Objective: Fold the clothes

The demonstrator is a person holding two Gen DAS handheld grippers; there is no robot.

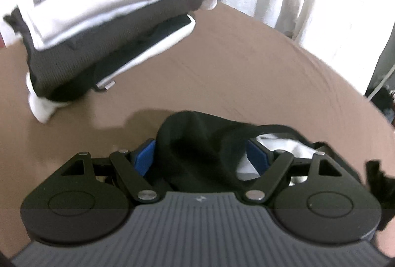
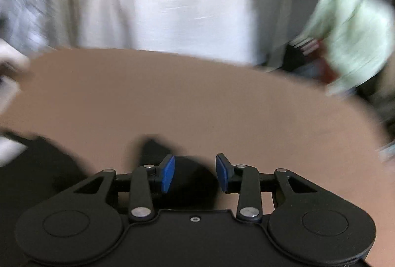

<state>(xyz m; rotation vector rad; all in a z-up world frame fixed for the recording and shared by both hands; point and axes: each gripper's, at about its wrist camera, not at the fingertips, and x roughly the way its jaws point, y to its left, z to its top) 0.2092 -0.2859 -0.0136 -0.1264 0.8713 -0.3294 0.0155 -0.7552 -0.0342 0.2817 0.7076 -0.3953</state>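
The left gripper (image 1: 201, 156) stands wide, a bunched black garment (image 1: 197, 151) between its pads; whether they press it I cannot tell. The right gripper (image 2: 195, 174) hangs half open over black cloth, gripping nothing. Folded clothes (image 1: 106, 20) wait stacked far left.

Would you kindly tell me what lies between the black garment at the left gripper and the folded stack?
Only bare brown table lies between the black garment and the folded stack, seen in the left wrist view.

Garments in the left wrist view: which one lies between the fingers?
The black garment, apart from the folded stack at upper left.
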